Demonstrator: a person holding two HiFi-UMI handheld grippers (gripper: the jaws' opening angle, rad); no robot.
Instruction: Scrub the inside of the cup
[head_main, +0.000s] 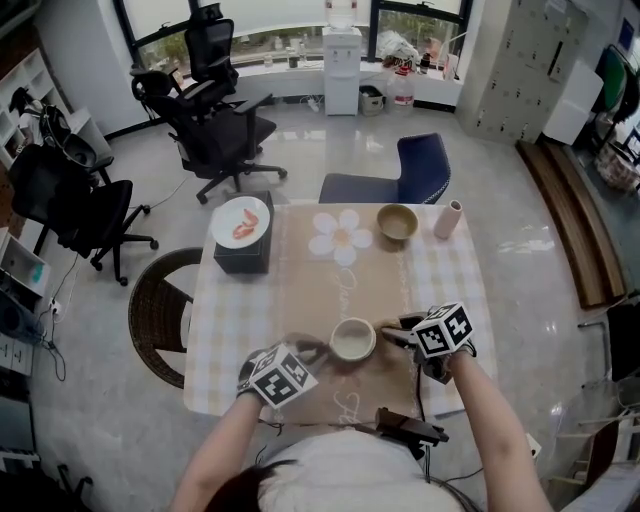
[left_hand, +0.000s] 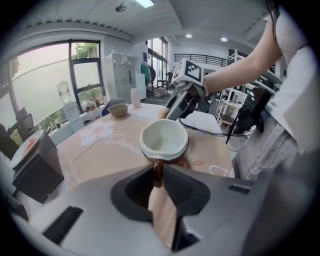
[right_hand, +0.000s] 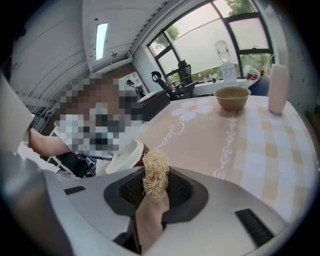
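- Two grippers, both loaded.
- Left gripper (left_hand: 158, 181): jaws pinch cup (left_hand: 164, 142) by handle (left_hand: 158, 170), steadying it.
- Right gripper (right_hand: 156, 189): jaws clamp fibre scrubber (right_hand: 155, 172), near rim, likely for scrubbing.

In the head view the left gripper (head_main: 305, 350) blurs at its tips beside the cream-lined brown ceramic cup (head_main: 353, 339), the pinkish food (head_main: 246, 226) on the round white plate (head_main: 224, 236) is too small to identify, and in the right gripper view the right gripper (right_hand: 155, 189) hides the lower part of the straw-coloured fibre scrubber (right_hand: 155, 172).
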